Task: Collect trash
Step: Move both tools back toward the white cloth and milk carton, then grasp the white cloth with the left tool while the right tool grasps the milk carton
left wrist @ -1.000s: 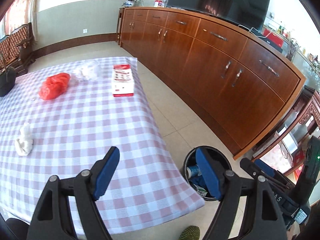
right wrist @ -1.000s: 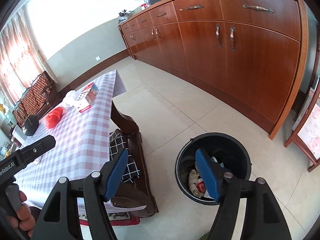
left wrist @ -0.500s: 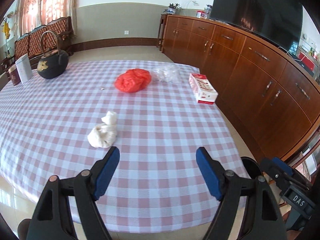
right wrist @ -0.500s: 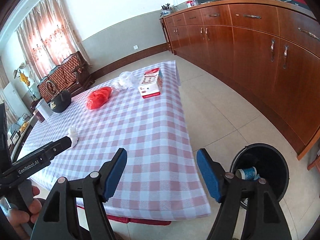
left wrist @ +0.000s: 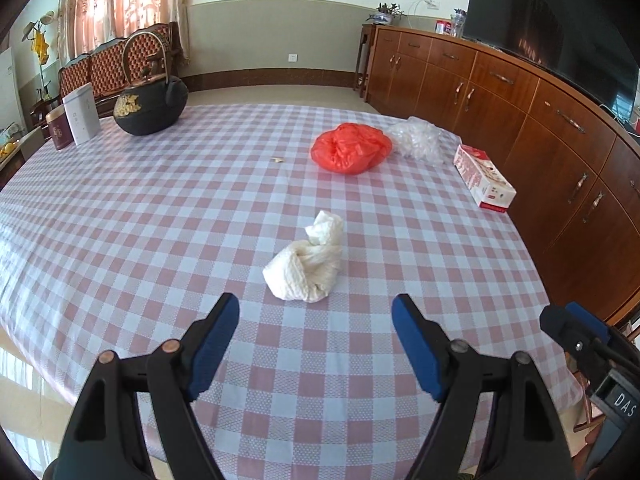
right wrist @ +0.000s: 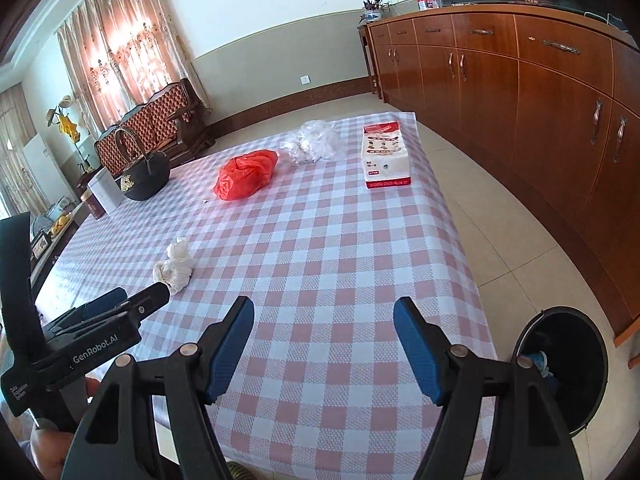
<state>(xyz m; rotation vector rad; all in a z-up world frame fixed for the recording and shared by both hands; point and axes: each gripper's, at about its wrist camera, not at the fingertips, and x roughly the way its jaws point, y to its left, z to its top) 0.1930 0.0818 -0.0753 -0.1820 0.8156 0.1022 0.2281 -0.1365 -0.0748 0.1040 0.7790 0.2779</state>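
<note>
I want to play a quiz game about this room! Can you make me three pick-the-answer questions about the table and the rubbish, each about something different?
1. Where is the round black trash bin?
A. On the checked tablecloth
B. On the floor beside the table
C. On top of the wooden cabinet

2. What colour is the crumpled plastic bag beside the clear crumpled plastic wrap?
A. Red
B. Green
C. Yellow

3. What is the left hand-held gripper doing?
A. Squeezing the white crumpled tissue wad
B. Open and empty
C. Gripping the black iron teapot

Answers:
1 B: the bin stands on the tiled floor by the table's corner.
2 A: the bag is bright red.
3 B: its blue pads stand apart, short of the white crumpled tissue wad.
</note>
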